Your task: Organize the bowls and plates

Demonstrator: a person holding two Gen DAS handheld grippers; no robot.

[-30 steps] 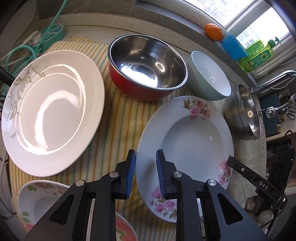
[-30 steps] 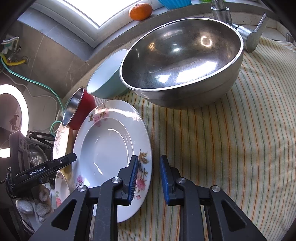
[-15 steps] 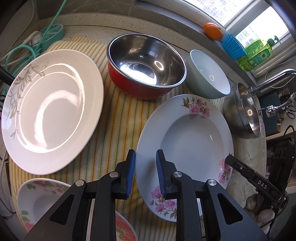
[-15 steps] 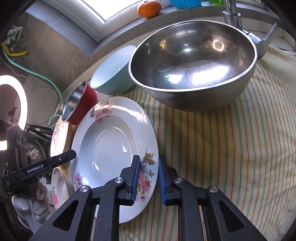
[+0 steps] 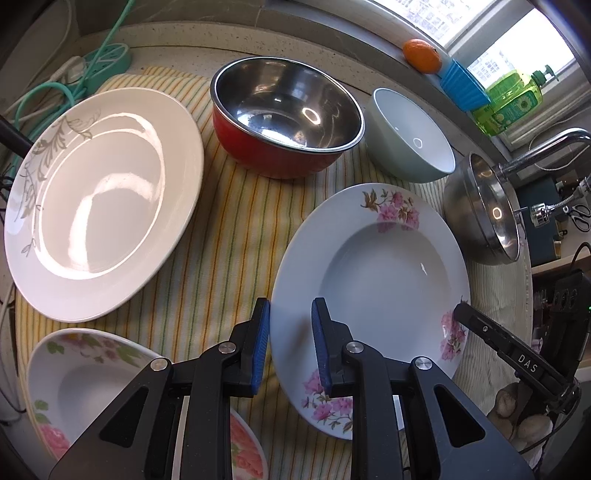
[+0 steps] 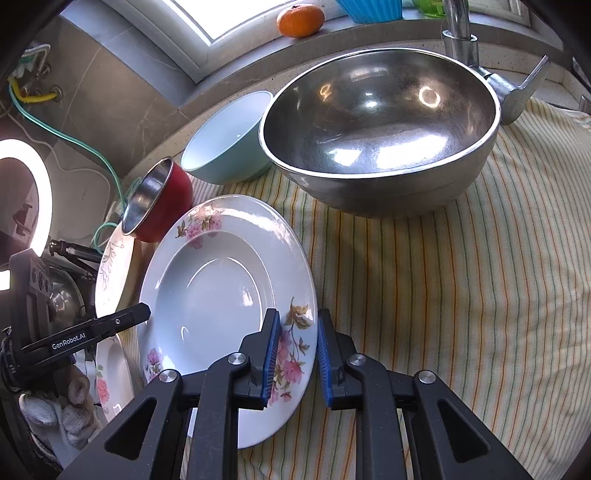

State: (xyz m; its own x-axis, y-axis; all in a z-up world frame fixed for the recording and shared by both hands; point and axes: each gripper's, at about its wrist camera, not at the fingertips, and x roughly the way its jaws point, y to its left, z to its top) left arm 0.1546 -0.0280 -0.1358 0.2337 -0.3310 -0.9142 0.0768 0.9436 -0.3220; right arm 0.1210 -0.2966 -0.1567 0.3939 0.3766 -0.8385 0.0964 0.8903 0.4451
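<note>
A deep white plate with pink flowers [image 5: 373, 254] [image 6: 221, 288] lies on the striped cloth. My left gripper [image 5: 291, 341] is open, its jaws astride the plate's near-left rim. My right gripper [image 6: 297, 352] is open, its jaws astride the opposite rim. A large cream plate with a leaf print [image 5: 99, 199] lies to the left. A red bowl with a steel inside [image 5: 286, 114], a pale green bowl [image 5: 410, 136] [image 6: 225, 144] and a big steel bowl [image 6: 380, 122] [image 5: 484, 210] stand at the back. A small flowered dish [image 5: 77, 384] sits near left.
The striped cloth [image 6: 461, 295] covers the counter. A faucet [image 6: 465, 40] stands behind the steel bowl. An orange [image 6: 301, 20], a blue cup [image 5: 463, 83] and a green soap bottle [image 5: 513, 101] sit on the window ledge. Green cables [image 5: 55, 92] lie at the far left.
Both grippers moved in toward the flowered plate. The right gripper's jaws now straddle its rim instead of hovering beside it. The plates and bowls stayed put.
</note>
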